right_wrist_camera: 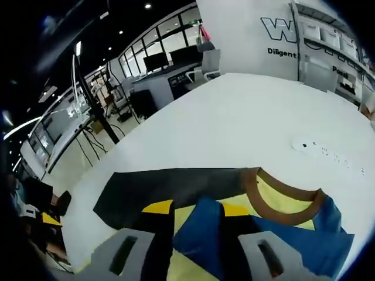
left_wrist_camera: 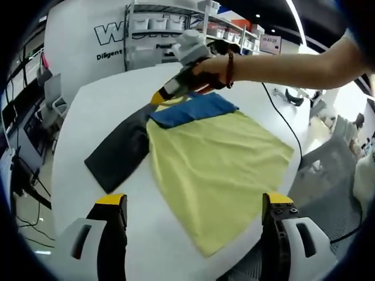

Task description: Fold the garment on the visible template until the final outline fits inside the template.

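A yellow shirt (left_wrist_camera: 217, 170) lies flat on the white table (left_wrist_camera: 99, 105). It has a brown collar (right_wrist_camera: 281, 196), a dark grey sleeve (left_wrist_camera: 120, 152) spread to one side and a blue sleeve (left_wrist_camera: 193, 108) folded onto the body. My right gripper (left_wrist_camera: 159, 96), held by a person's hand, sits at the collar end; in the right gripper view, my right gripper (right_wrist_camera: 196, 208) has blue cloth (right_wrist_camera: 199, 231) bunched between its narrowed jaws. My left gripper (left_wrist_camera: 194, 202) is open, hovering over the table short of the shirt's hem, with nothing held.
The person's arm (left_wrist_camera: 293, 64) reaches in over the table's far right. A black cable (left_wrist_camera: 281, 117) trails beside the shirt and a white power strip (right_wrist_camera: 322, 151) lies beyond the collar. The table edge is close on the near right. Shelves (left_wrist_camera: 158, 29) and desks (right_wrist_camera: 176, 76) stand beyond.
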Demonstrator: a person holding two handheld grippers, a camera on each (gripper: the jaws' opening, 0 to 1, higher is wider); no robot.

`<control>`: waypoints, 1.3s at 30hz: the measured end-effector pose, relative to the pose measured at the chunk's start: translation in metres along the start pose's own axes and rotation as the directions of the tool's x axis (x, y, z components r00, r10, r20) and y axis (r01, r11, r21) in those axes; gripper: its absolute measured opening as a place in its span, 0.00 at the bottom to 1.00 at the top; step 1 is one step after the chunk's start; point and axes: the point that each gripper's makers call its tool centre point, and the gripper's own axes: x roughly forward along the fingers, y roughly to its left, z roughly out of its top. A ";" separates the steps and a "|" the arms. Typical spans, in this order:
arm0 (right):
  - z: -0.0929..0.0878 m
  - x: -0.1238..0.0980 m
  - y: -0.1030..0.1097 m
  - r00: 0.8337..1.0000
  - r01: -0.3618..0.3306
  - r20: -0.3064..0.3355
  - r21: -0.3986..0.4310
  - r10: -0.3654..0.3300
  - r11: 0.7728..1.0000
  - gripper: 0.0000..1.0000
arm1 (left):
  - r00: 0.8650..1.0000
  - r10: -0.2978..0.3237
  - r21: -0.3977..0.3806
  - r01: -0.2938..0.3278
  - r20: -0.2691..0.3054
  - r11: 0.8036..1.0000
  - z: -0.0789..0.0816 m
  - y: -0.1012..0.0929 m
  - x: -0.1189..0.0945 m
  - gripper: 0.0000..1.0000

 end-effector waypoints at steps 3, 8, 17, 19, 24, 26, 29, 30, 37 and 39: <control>0.014 -0.014 -0.005 0.996 0.017 0.083 -0.065 -0.012 0.998 0.20 | 1.000 0.016 0.016 -0.016 0.004 1.000 0.002 0.004 0.000 0.97; 0.025 -0.046 -0.013 0.989 0.027 0.145 -0.084 -0.015 0.996 0.23 | 0.998 0.044 0.048 -0.047 0.053 0.998 0.021 0.010 -0.001 0.99; 0.018 -0.101 -0.049 0.981 0.095 0.176 -0.047 -0.086 0.994 0.27 | 0.994 0.060 0.077 -0.067 0.091 0.995 0.040 0.009 0.003 0.99; 0.006 -0.115 -0.062 0.979 0.127 0.165 -0.024 -0.121 0.992 0.26 | 0.994 0.055 0.081 -0.063 0.096 0.995 0.042 0.007 0.003 0.99; -0.026 -0.142 -0.090 0.971 0.189 0.146 0.024 -0.190 0.982 0.24 | 0.994 0.051 0.085 -0.059 0.097 0.995 0.043 0.004 0.003 0.99; -0.040 -0.150 -0.097 0.971 0.196 0.131 0.040 -0.200 0.980 0.24 | 0.994 0.053 0.088 -0.061 0.095 0.994 0.043 0.004 0.002 0.99; -0.056 -0.159 -0.107 0.966 0.228 0.110 0.053 -0.232 0.972 0.23 | 0.993 0.053 0.078 -0.061 0.103 0.995 0.045 0.003 0.001 0.99; -0.064 -0.162 -0.111 0.965 0.236 0.100 0.057 -0.241 0.970 0.23 | 0.993 0.049 0.072 -0.058 0.111 0.996 0.046 0.002 0.001 0.99; -0.100 -0.170 -0.123 0.962 0.265 0.033 0.093 -0.269 0.960 0.24 | 0.994 0.037 0.064 -0.044 0.104 0.997 0.049 -0.003 0.003 0.99; -0.107 -0.171 -0.126 0.960 0.274 0.024 0.091 -0.277 0.957 0.24 | 0.993 0.035 0.066 -0.042 0.109 0.997 0.050 -0.004 0.004 0.99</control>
